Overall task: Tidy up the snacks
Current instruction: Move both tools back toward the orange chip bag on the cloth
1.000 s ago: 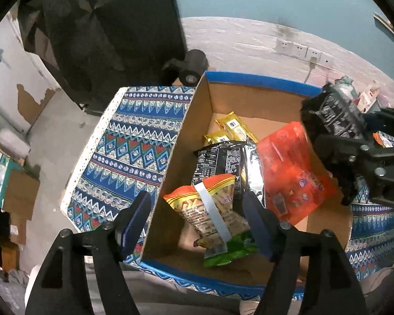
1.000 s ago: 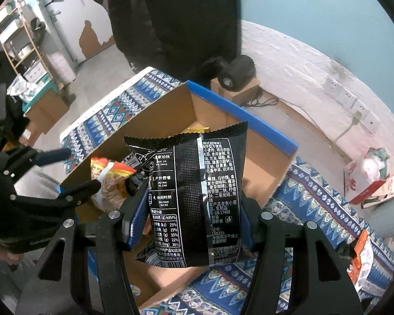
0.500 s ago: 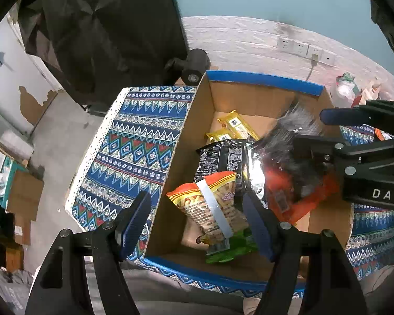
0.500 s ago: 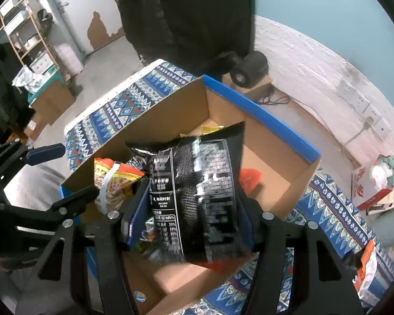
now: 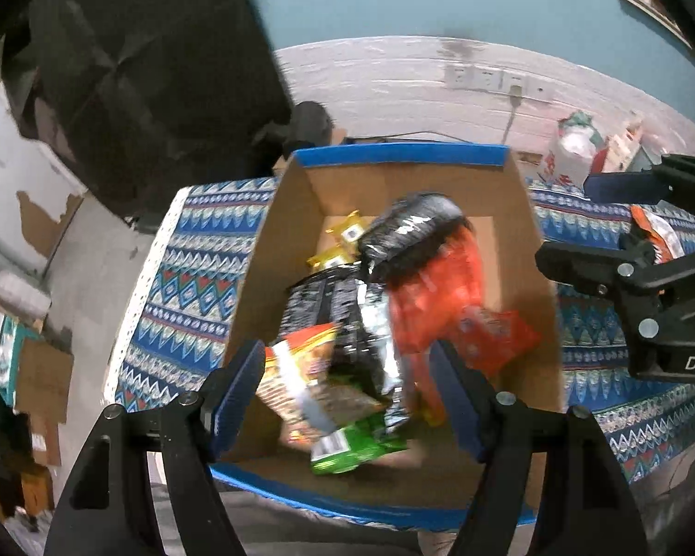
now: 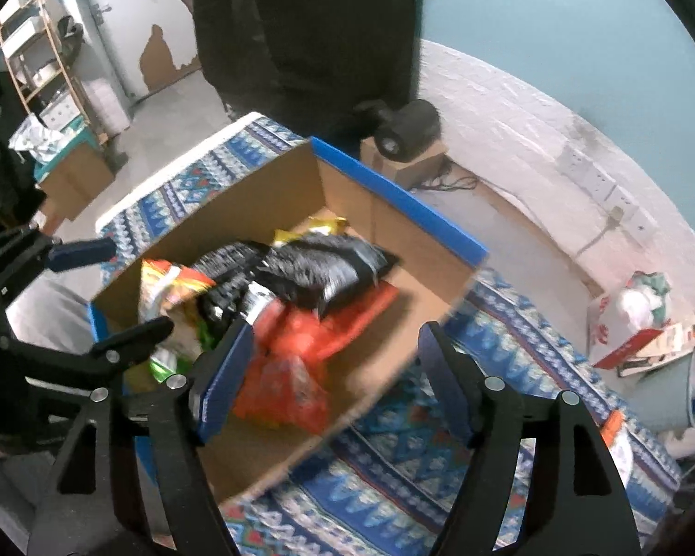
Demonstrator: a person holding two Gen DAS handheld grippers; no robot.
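Note:
A cardboard box with blue rims [image 5: 403,156] [image 6: 394,194] stands on a patterned blue cloth and holds several snack bags. A black bag [image 5: 405,227] [image 6: 329,268] lies loose on top of an orange bag [image 5: 440,306] [image 6: 301,347], with a black-silver bag [image 5: 329,310], yellow packets [image 5: 343,236] and an orange-green bag [image 5: 315,384] beside it. My left gripper [image 5: 347,394] is open and empty above the box's near end. My right gripper [image 6: 329,380] is open and empty over the box's right side; it also shows in the left wrist view [image 5: 625,231].
The patterned cloth [image 5: 185,278] [image 6: 417,440] covers the table around the box. An orange packet [image 5: 653,231] lies on the cloth at right. A white and red bag [image 6: 625,315] sits on the floor by the wall. A dark chair stands behind the table.
My right gripper has opened and let go of the black bag, which has dropped into the box onto the orange bag. The gripper has drawn back to the right.

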